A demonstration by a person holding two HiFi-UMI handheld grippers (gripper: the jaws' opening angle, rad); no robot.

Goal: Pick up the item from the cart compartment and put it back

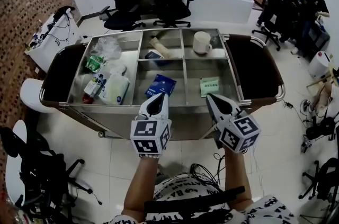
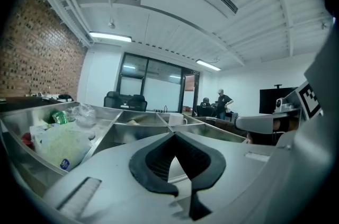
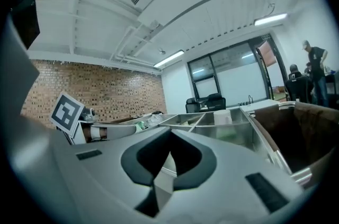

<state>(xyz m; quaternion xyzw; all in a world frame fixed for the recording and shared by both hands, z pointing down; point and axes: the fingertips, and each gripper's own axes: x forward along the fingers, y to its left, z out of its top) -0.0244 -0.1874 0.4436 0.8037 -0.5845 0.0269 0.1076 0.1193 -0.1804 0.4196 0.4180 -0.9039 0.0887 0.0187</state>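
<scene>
**Head view.**
- Left gripper (image 1: pixel 161 97): jaws closed, nothing held. Its tips are over the near rim of the stainless-steel compartment cart (image 1: pixel 106 106).
- Blue flat packet (image 1: pixel 160 84): just ahead of the left gripper's tips, lying in the middle near compartment.
- White plastic pouch (image 1: pixel 115 88): ahead and to the left of the left gripper, in the left compartment.
- Right gripper (image 1: pixel 210 97): jaws closed, nothing held, at the same rim.
- Pale green card (image 1: pixel 210 86): just ahead of the right gripper.
- White ceramic mug (image 1: pixel 202 42): farther ahead of the right gripper, near the far edge.
- Brown side flap (image 1: pixel 257 66): to the right gripper's right.
- White tile floor (image 1: pixel 122 157): bare behind both grippers.
- Black office chairs (image 1: pixel 127 3): beyond the cart's far edge.

**Left gripper view.**
- Left gripper (image 2: pixel 175 157): pads together, nothing between them.
- Cart dividers (image 2: pixel 108 130): ahead.
- Pouch (image 2: pixel 63 143): low on the left.
- Mug (image 2: pixel 176 118): straight ahead.

**Right gripper view.**
- Right gripper (image 3: pixel 168 159): pads together, nothing between them.
- Mug (image 3: pixel 222 117): ahead.
- Flap (image 3: pixel 302 130): on the right, beyond the cart rim (image 3: pixel 267 141).
</scene>
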